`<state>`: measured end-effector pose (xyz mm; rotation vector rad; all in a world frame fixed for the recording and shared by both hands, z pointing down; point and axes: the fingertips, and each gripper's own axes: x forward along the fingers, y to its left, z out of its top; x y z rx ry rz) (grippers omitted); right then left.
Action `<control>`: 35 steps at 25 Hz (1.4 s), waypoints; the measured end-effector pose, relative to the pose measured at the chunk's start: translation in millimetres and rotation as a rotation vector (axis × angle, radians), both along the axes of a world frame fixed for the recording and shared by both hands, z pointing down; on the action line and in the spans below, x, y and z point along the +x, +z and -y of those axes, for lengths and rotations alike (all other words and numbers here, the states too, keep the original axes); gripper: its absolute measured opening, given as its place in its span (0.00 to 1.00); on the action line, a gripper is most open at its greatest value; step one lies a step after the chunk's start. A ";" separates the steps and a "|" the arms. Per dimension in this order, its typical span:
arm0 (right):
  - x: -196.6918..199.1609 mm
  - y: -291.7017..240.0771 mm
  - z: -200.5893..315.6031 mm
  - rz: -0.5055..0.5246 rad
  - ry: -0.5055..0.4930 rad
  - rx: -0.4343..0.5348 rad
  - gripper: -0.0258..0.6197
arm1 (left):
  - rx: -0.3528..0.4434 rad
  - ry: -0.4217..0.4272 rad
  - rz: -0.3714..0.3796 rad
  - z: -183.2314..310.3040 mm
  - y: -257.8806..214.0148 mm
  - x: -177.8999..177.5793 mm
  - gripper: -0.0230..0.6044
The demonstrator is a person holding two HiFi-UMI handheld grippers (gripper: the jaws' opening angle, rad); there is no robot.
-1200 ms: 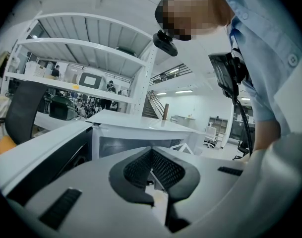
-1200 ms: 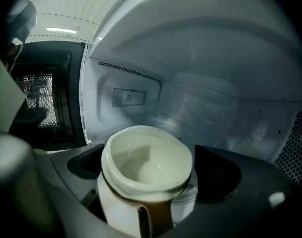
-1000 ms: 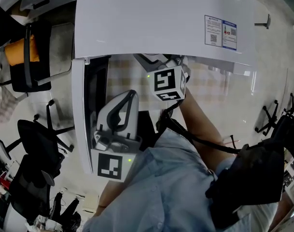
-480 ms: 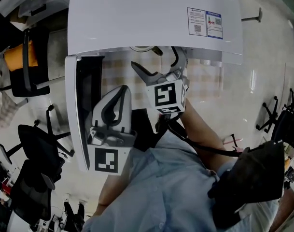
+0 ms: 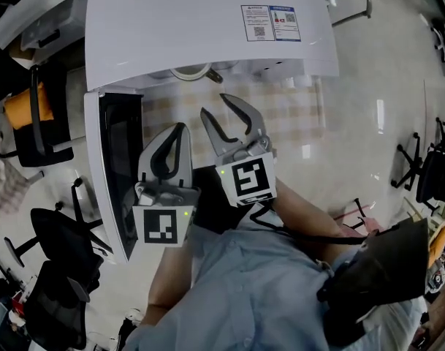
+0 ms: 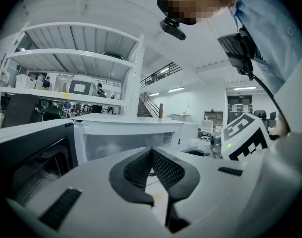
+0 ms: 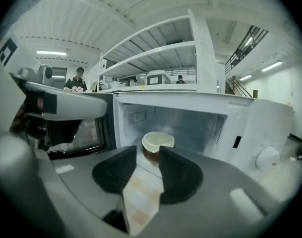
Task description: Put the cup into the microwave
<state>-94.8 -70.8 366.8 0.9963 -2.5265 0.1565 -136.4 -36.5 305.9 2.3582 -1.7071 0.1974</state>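
Though its jaws just narrowed, the right tool [image 7: 148,155] gapes empty before the cup [image 7: 157,142] inside the microwave [image 7: 250,118].

The sticker [image 5: 269,22] on the microwave [image 5: 200,28] top bears print too small to read.
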 end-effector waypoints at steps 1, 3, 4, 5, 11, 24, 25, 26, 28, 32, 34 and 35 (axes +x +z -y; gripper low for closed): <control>-0.7 4.4 -1.1 -0.006 0.007 -0.013 0.18 | -0.007 0.005 0.012 2.5 5.1 1.0 0.04; -3.9 17.5 -1.5 -0.021 0.025 -0.049 0.06 | -0.035 0.020 0.030 8.0 18.9 3.5 0.04; -6.1 26.2 -1.4 -0.028 0.033 -0.078 0.04 | -0.053 0.034 0.041 11.0 27.3 5.1 0.04; -8.5 36.0 -1.2 -0.037 0.037 -0.113 0.04 | -0.070 0.050 0.054 14.4 36.3 7.1 0.04; -18.8 92.9 5.2 -0.069 0.077 -0.321 0.04 | -0.212 0.096 0.003 35.8 92.0 15.1 0.04; -31.7 100.9 55.5 -0.039 0.181 -0.238 0.04 | -0.240 0.091 -0.090 79.0 128.1 -3.3 0.04; -32.2 99.8 58.0 -0.037 0.186 -0.232 0.04 | -0.239 0.094 -0.095 81.5 128.0 -4.1 0.04; -32.6 98.7 60.7 -0.037 0.189 -0.225 0.04 | -0.239 0.094 -0.099 84.1 128.2 -5.4 0.04; -33.3 97.4 66.4 -0.040 0.193 -0.219 0.04 | -0.231 0.086 -0.110 90.5 127.6 -7.7 0.04; -35.9 97.4 78.3 -0.049 0.193 -0.219 0.04 | -0.213 0.080 -0.125 104.1 125.2 -10.3 0.04; -37.8 96.9 81.4 -0.052 0.190 -0.221 0.04 | -0.228 0.078 -0.125 106.0 127.4 -12.6 0.04; -38.6 96.7 82.0 -0.052 0.189 -0.223 0.04 | -0.226 0.074 -0.127 107.4 127.1 -13.6 0.04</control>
